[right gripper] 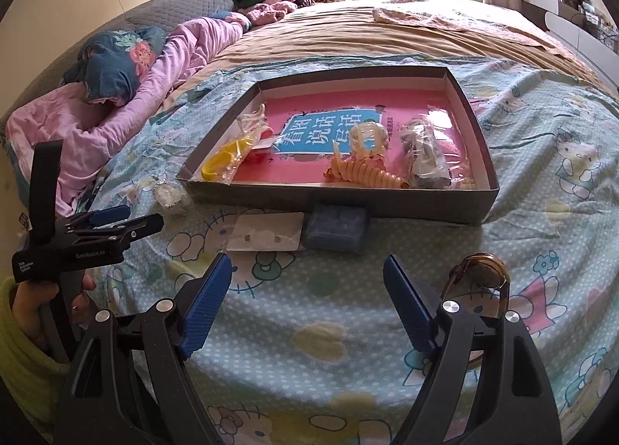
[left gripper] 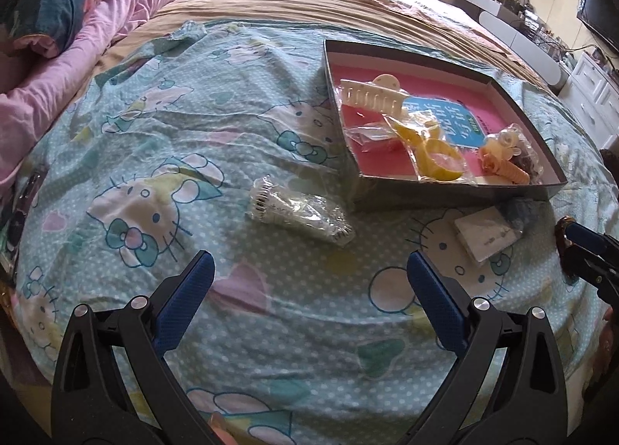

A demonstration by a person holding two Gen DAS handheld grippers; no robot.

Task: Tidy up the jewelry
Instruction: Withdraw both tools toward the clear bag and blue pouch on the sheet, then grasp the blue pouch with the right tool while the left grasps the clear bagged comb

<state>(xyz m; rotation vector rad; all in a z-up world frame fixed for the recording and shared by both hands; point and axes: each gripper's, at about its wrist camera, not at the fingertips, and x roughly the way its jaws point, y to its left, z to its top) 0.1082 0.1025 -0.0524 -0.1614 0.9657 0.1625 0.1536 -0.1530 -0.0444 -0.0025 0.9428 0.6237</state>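
A shallow grey box (left gripper: 456, 195) (right gripper: 340, 207) with a pink bottom lies on the bed. It holds a white hair claw (left gripper: 373, 94), a yellow bangle in a bag (left gripper: 439, 160) (right gripper: 216, 164), an orange coil tie (right gripper: 367, 174) and other bagged pieces. On the sheet outside lie a bagged silver-white piece (left gripper: 300, 214) (right gripper: 170, 195), a white earring card (left gripper: 485, 238) (right gripper: 267, 237), a blue bagged item (right gripper: 336, 230) and a brown-strapped watch (right gripper: 481, 276). My left gripper (left gripper: 309, 274) is open and empty, short of the silver-white bag. My right gripper (right gripper: 307, 276) is open and empty, short of the card and blue item.
The bed is covered by a light blue cartoon-cat sheet (left gripper: 162, 143) over a tan blanket (right gripper: 348, 31). Pink and dark floral bedding (left gripper: 77, 27) is heaped at the left. White drawers and a TV (left gripper: 601, 17) stand at the right. The left gripper also shows in the right wrist view (right gripper: 116, 218).
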